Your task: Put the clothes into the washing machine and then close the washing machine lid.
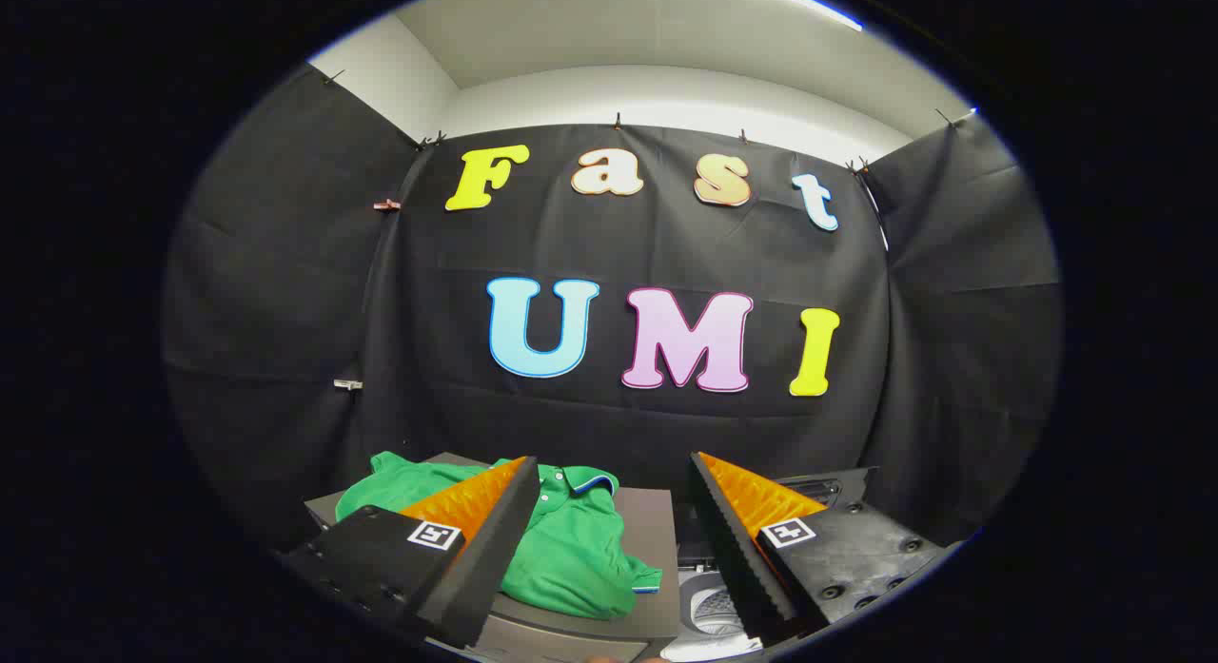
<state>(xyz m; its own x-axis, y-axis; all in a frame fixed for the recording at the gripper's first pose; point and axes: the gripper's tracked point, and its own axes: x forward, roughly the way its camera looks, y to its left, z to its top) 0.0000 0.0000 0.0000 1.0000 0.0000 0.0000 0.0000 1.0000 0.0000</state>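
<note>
A green polo shirt (571,539) lies crumpled on a grey flat surface (647,511), just ahead of my left finger and partly hidden behind it. My gripper (614,473) is open, its two fingers spread wide with nothing between them, held above the shirt and the machine. To the right of the grey surface, low between the fingers, the washing machine's open top (714,611) shows a pale drum inside. A dark raised panel, which may be the lid (823,487), stands behind my right finger.
The booth's black cloth wall (618,416) closes in close behind the machine and wraps round both sides. The grey surface's front edge (571,634) runs just under my fingers.
</note>
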